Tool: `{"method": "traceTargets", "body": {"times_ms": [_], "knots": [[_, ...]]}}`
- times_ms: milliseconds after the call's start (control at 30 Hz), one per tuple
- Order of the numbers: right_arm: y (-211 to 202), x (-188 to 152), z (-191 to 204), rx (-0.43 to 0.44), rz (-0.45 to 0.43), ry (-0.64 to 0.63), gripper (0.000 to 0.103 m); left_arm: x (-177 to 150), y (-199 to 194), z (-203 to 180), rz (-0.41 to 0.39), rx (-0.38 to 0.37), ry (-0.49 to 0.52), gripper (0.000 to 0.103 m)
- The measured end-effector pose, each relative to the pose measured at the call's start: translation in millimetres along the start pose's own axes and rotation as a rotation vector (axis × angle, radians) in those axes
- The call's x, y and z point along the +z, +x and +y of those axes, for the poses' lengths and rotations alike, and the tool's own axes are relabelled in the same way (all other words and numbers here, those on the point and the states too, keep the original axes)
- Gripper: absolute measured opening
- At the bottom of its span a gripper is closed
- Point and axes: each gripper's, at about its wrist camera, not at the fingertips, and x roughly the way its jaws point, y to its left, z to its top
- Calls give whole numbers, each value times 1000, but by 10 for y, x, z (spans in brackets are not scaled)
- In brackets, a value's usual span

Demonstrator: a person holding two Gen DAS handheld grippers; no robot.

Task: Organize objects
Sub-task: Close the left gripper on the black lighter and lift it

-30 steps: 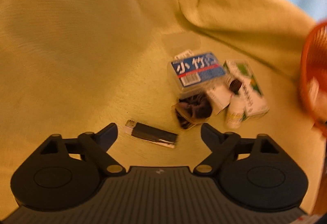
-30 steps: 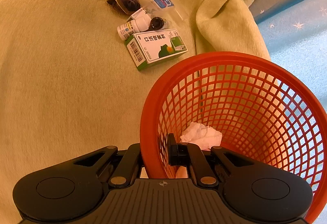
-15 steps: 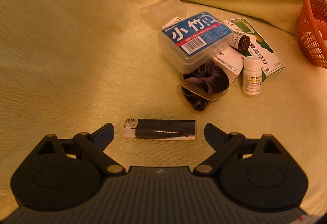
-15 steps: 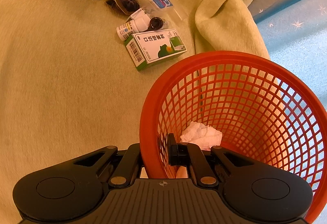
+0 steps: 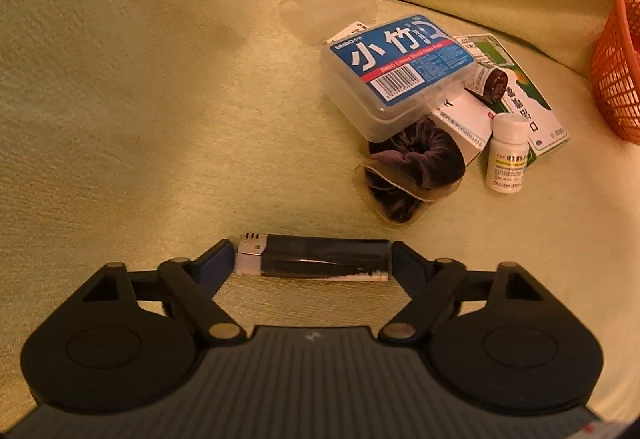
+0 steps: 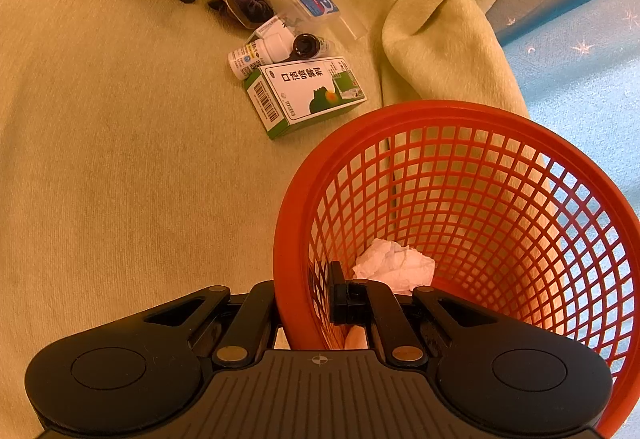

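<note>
**Lighter bracketed, basket held ready**

Step in hand: pick-up of the black cylindrical lighter with a silver metal cap (image 5: 314, 257). It lies crosswise on the pale yellow-green fleece blanket (image 5: 132, 87), between the fingertips of the left tongs (image 5: 312, 259). Jaws stand wide, one tip at each end of the lighter, apparently touching or just short of it; no squeeze evident. Grip would run along the lighter's length.

The right tongs (image 6: 316, 303) are clamped on the near rim of the orange plastic mesh basket (image 6: 500, 199), one finger outside the wall, one inside. The basket sits near the pile, well apart from the lighter.

Next move, as a judgement: close the left jaws fully on the lighter's ends, lift straight, carry right to the basket and release over the opening. An end-to-end hold on a smooth round body may slip or pivot, so a firm, centred closure matters.

Count:
- lighter: 1
- clear plastic box with a blue label (image 5: 394, 77): 1, with a clear lid (image 5: 328, 13) just behind
- dark purple velvet scrunchie (image 5: 412, 169): 1
- small white pill bottle (image 5: 507, 153): 1
- dark brown glass vial (image 5: 494, 83): 1
- green-and-white carton (image 6: 306, 95): 1
- white carton (image 5: 466, 121): 1, partly under the box
- crumpled white tissue (image 6: 394, 265): 1, inside the basket
- basket: 1
</note>
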Motion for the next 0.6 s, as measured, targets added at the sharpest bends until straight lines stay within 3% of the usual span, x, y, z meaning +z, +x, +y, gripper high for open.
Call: {"method": "traceTargets", "body": {"times_ms": [300, 600], "knots": [[-1, 7, 6, 1, 2, 1, 3, -30, -241, -62, -11, 4, -39, 79], [3, 11, 14, -5, 1, 5, 3, 74, -713, -491, -77, -100, -74, 79]]}}
